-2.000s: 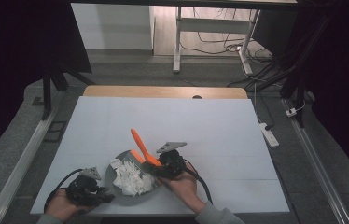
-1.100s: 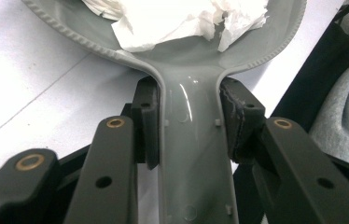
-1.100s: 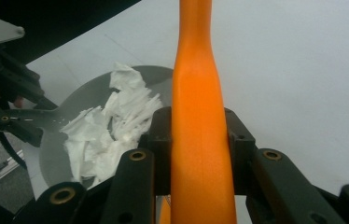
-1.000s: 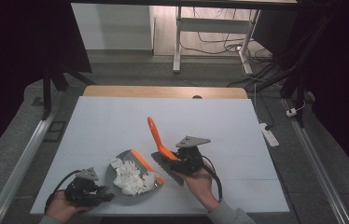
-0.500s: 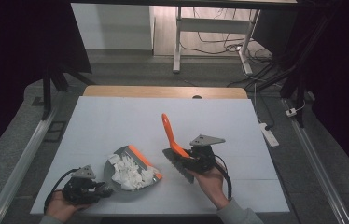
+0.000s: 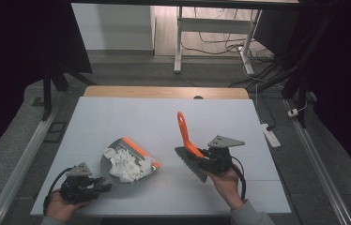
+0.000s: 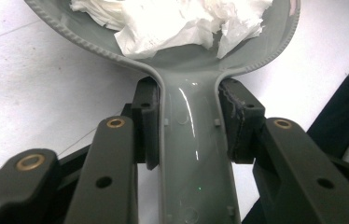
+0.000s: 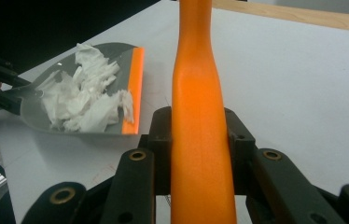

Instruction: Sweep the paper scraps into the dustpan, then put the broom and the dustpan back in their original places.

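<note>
High view: white table [image 6: 131,117] with a bare wood strip [image 6: 164,92] along its far edge, grey floor around it, metal rails [image 6: 16,173] down both sides. Beyond: a white desk frame [image 6: 179,42], loose cables [image 6: 220,40] on the floor, a power strip [image 6: 270,135] off the table's right edge. Dark curtains left and right.

Left gripper [image 6: 99,186] sits at the near-left corner, clamped on the handle of the grey dustpan [image 6: 110,169]. The pan rests on the table, orange lip pointing away, with torn white paper [image 6: 126,161] piled inside. Right gripper [image 6: 201,157] is right of centre, well apart from the pan, gripping the brush [image 6: 186,140]; orange handle points up and away, dark bristles low toward the near side.

Left gripper view: both pads [image 7: 147,122] press the sides of the dustpan handle [image 7: 193,154]. Paper [image 7: 172,21] is in the bowl just ahead, white tabletop [image 7: 32,93] underneath.

Right gripper view: jaws shut around the orange brush handle [image 8: 200,135]. Dustpan [image 8: 60,119] with paper [image 8: 86,100] lies to the left on the table [image 8: 303,84].
</note>
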Available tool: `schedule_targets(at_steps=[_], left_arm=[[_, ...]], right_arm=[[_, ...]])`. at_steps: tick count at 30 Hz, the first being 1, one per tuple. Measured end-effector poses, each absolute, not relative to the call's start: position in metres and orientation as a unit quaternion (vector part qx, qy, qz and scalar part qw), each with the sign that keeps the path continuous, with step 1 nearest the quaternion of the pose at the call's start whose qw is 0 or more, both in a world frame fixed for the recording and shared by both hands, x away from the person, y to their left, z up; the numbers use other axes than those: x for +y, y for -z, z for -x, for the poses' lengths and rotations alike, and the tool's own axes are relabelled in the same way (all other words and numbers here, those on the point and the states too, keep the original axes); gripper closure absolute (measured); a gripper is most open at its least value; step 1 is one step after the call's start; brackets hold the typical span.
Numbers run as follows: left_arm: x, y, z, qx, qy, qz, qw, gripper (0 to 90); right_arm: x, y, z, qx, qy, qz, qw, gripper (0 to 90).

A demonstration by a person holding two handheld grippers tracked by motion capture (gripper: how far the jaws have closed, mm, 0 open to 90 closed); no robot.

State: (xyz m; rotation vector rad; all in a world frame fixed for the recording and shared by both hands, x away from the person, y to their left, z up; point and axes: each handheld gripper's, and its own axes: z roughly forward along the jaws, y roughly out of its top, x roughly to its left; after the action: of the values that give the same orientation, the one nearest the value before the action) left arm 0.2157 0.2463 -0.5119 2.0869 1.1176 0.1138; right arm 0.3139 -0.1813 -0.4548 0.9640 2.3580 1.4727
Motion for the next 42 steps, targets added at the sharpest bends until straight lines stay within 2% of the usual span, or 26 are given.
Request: schedule_targets(at_steps=[20,42], left_arm=[[0.252,0.504,-0.214,0.486,-0.088,-0.774,0.396,62.0],[0.249,0.505,-0.219,0.548,-0.120,-0.723,0.404,61.9]], right_arm=[[-0.227,0.466,-0.311,0.799,-0.492,-0.330,0.104,71.1],[-0.250,0.471,-0.307,0.794,-0.499,-0.341,0.071,71.1]])
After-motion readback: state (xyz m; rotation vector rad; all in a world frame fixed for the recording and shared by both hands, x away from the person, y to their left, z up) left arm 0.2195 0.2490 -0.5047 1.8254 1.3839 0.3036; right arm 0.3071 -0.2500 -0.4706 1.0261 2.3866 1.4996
